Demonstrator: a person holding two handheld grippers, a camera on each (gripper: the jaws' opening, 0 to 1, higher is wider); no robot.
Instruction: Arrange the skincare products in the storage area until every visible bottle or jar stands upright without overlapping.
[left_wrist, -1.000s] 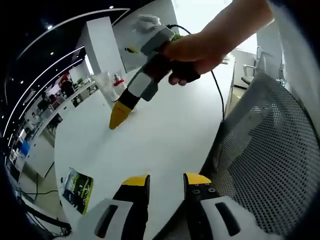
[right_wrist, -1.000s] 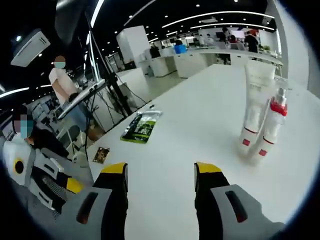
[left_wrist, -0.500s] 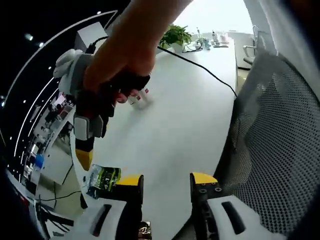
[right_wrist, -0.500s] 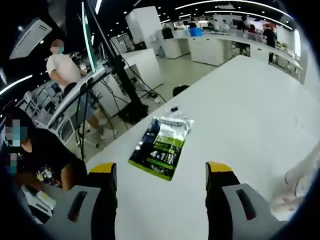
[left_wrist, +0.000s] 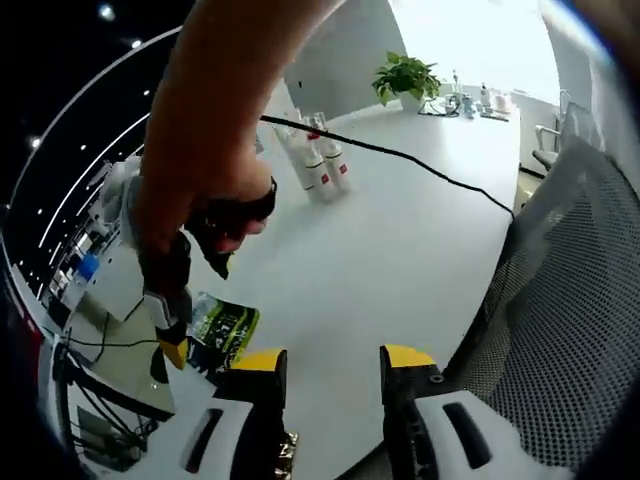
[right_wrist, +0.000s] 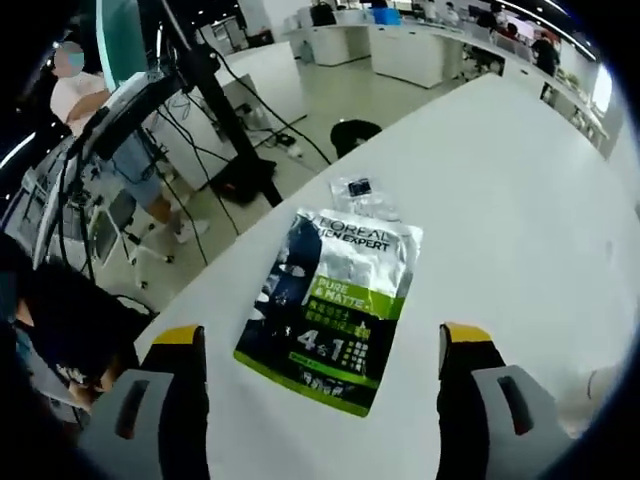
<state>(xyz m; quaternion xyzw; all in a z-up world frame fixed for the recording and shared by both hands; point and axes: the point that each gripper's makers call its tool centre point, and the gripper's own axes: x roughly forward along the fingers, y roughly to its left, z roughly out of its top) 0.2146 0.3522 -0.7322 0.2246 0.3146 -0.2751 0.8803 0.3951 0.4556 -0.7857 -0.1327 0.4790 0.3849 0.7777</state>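
Note:
A white tube and two white bottles with red bands (left_wrist: 318, 165) stand close together, upright, far out on the white table (left_wrist: 400, 250). A green and black skincare pouch (right_wrist: 335, 300) lies flat near the table edge, and shows as the pouch (left_wrist: 222, 330) in the left gripper view. My right gripper (right_wrist: 322, 345) hangs just over it, jaws wide open on either side, holding nothing. A hand carries that right gripper (left_wrist: 172, 348) down at the pouch. My left gripper (left_wrist: 333, 365) is open over the near table edge.
A small clear sachet (right_wrist: 360, 187) lies just beyond the pouch. A black cable (left_wrist: 400, 160) runs across the table. A mesh chair (left_wrist: 570, 300) stands at the right and a potted plant (left_wrist: 405, 75) at the far end. People and stands (right_wrist: 130, 130) occupy the floor past the edge.
My right gripper has dropped toward the pouch, which now looms large between its jaws, and the jaws have spread wider. The left view has swung, bringing the bottles into sight.

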